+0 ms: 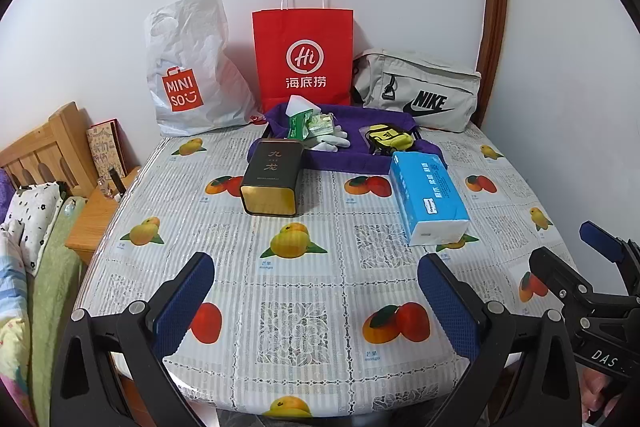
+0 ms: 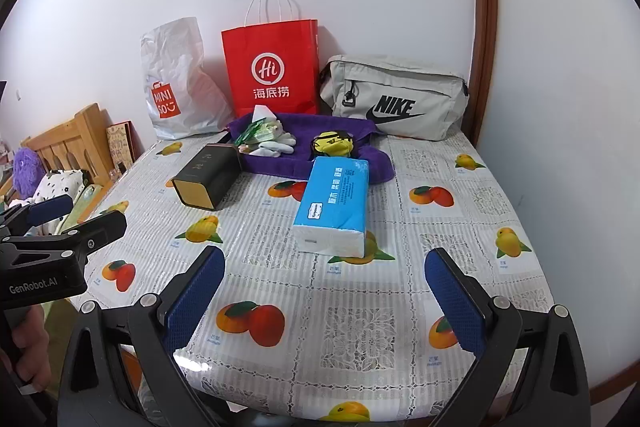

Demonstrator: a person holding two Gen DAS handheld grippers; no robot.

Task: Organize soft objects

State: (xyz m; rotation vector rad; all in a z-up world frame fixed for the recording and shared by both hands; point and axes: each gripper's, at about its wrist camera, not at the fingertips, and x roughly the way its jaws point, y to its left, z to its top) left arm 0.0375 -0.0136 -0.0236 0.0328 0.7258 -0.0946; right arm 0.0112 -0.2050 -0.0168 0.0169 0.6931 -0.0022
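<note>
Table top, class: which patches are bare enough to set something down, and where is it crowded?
Free: the near half of the table, in front of the black tin and blue tissue pack; also the strip right of the pack. Crowded: the far edge, where the purple tray sits before three bags at the wall.

Black-framed left gripper (image 1: pixel 314 301) and right gripper (image 2: pixel 326 293), blue textured pads, silver screws.
</note>
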